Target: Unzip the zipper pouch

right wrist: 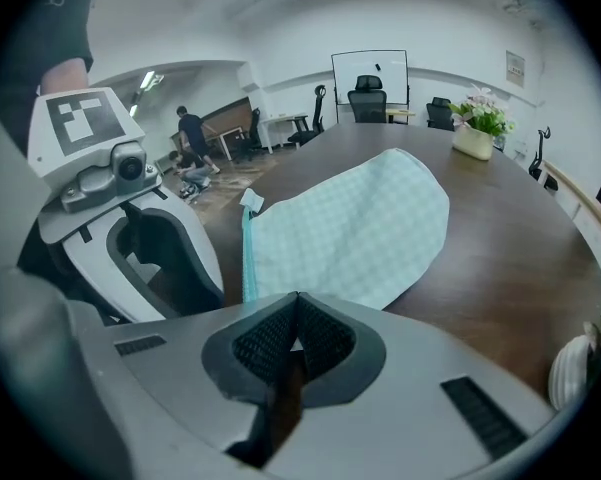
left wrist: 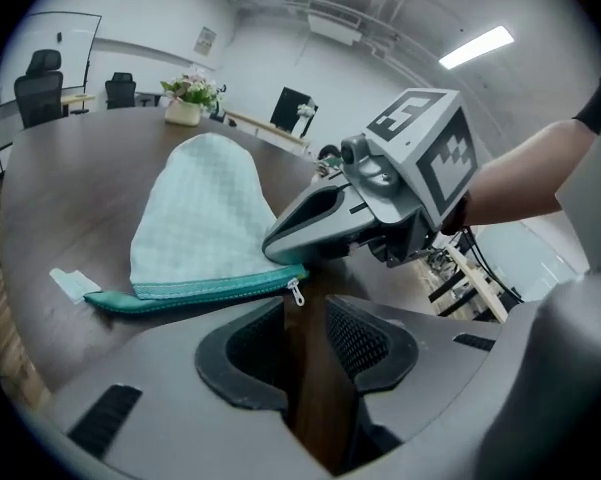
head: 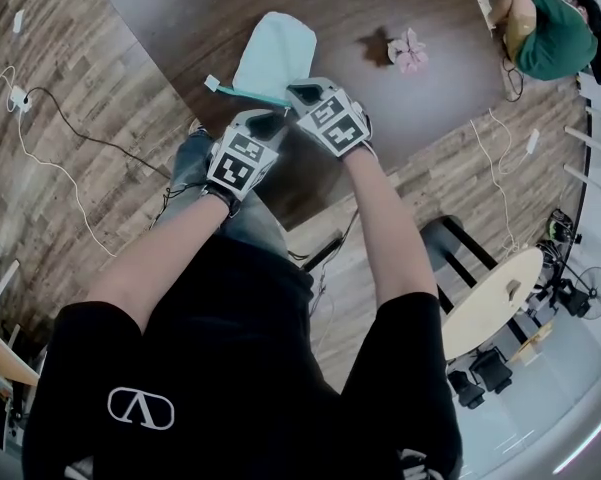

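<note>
Left fingers (left wrist: 245, 360) (parted) sit just before zipper pull (left wrist: 296, 294) of pouch (left wrist: 205, 218).

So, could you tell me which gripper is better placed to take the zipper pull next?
The left gripper: open, zipper pull just ahead; the right gripper is shut on the pouch.

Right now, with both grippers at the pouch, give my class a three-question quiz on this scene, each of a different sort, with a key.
1. True or false: the left gripper is clamped on the zipper pull.
2. Where is the zipper pull? A) at the zip's end by the right gripper; B) mid-zip; C) by the white tag.
3. What stands on the table beyond the pouch?
Key: 1 false, its jaws stand apart, only table between; 2 A; 3 potted flowers.
</note>
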